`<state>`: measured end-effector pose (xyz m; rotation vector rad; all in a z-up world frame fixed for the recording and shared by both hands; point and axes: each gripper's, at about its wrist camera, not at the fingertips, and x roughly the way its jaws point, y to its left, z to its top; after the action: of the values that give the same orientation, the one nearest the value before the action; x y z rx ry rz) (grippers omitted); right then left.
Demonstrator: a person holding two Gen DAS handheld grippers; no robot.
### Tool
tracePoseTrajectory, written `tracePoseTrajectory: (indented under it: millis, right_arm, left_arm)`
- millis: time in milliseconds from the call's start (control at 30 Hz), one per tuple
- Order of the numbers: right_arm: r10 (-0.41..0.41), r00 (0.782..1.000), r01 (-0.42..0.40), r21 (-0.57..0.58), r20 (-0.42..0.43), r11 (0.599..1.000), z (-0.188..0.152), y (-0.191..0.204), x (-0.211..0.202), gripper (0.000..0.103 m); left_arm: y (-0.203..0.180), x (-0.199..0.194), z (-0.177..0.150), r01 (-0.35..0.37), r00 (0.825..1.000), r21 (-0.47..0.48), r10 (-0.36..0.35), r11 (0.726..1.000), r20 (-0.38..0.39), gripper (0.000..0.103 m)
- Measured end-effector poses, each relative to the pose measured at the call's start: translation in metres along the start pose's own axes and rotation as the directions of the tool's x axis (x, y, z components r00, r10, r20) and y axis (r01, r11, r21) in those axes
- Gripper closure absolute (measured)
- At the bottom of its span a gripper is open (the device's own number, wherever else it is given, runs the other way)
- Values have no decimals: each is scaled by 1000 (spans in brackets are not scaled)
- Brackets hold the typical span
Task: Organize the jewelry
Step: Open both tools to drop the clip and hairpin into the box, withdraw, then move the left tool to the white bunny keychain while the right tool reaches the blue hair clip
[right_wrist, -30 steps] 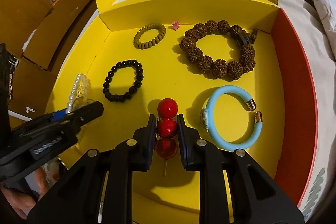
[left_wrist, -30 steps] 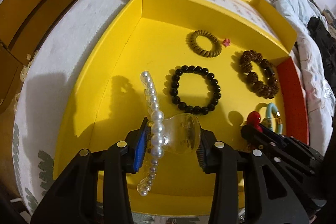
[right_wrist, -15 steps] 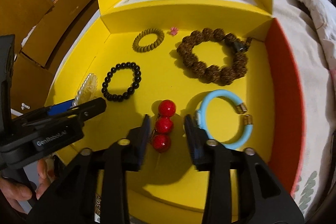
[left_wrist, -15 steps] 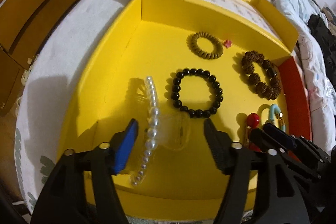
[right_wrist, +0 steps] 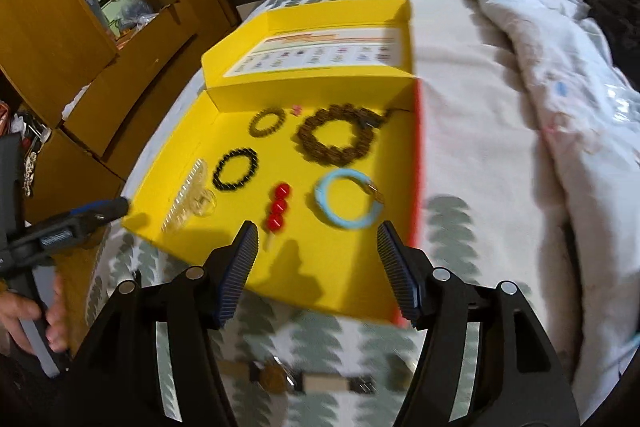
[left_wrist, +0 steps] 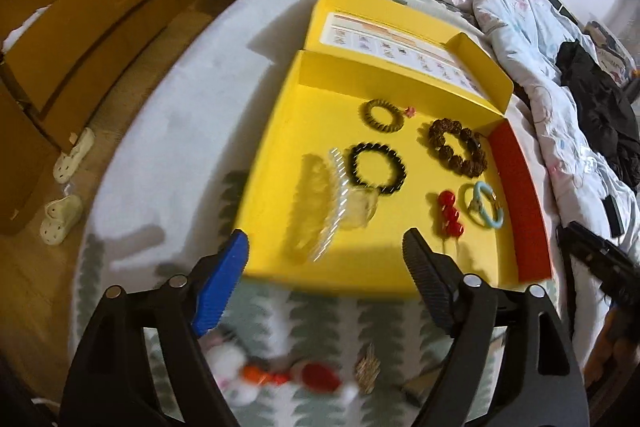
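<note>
Tongs hang spread and empty, left gripper [left_wrist: 326, 273] and right gripper [right_wrist: 318, 265], short of the yellow box [right_wrist: 340, 267]. Pearl clip [left_wrist: 334, 203] and red bead pin [right_wrist: 277, 207] lie inside. Next, I'd guess, comes the loose watch [right_wrist: 280, 381] on the bedspread.

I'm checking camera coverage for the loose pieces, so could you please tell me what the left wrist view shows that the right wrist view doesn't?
Only the left wrist view shows blurred red, orange and white pieces on the bedspread, and white slippers on the floor. Only the right wrist view shows a wristwatch on the bedspread and the person's hand. Both show the yellow tray holding the pearl hair claw, black bead bracelet and red bead hairpin.
</note>
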<state>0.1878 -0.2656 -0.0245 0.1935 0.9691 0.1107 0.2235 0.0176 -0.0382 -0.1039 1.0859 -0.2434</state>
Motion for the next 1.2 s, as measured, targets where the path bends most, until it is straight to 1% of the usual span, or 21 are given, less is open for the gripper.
tracePoseTrajectory:
  millis: [33,100,167,233,300,467,667,767,833,967,1067,1200]
  right_arm:
    - [-8,1000,8,10,4,1000,-6,-7,-8,38]
    - [-22,1000,21,29,5,999,-16,-19,-17,38]
    - [-47,999,47,55,-14,997,-29,-33,-23,38]
    - [-60,998,62,72,-30,995,-41,-43,-28,38]
    - [-85,996,87,78,-39,993,-50,-48,-34,38]
    - [-128,990,132,76,-56,988,-70,-60,-46,38]
    - [-182,978,190,82,-99,978,-89,-72,-49,38]
    - [-214,967,227,91,-137,970,-99,-79,-47,38]
    - [-224,962,240,95,-155,966,-106,-83,-47,38]
    - [-259,944,285,110,-204,952,-119,-97,-43,38]
    - [-255,937,293,139,-239,946,-129,-109,-38,38]
    - [-257,933,299,143,-254,943,-132,-114,-33,38]
  left_arm:
    - [5,-3,-8,-19,1000,3,19,1000,-13,23]
    - [13,-5,-21,-33,999,1,33,999,-32,23]
    - [21,-3,-35,-67,994,5,67,998,-81,23]
    - [26,-4,-44,-67,994,9,68,998,-85,23]
    - [31,-6,-51,-99,992,9,99,995,-82,23]
    - [40,-5,-67,-132,986,-1,131,991,-103,23]
    - [43,4,-88,-166,976,23,168,986,-137,23]
    - [46,11,-94,-194,968,32,196,981,-155,23]
    - [48,14,-96,-191,967,28,193,981,-164,23]
    - [48,15,-99,-175,970,24,177,984,-168,23]
    - [45,16,-100,-171,970,39,175,984,-171,23]
    - [44,22,-99,-161,969,42,166,986,-183,23]
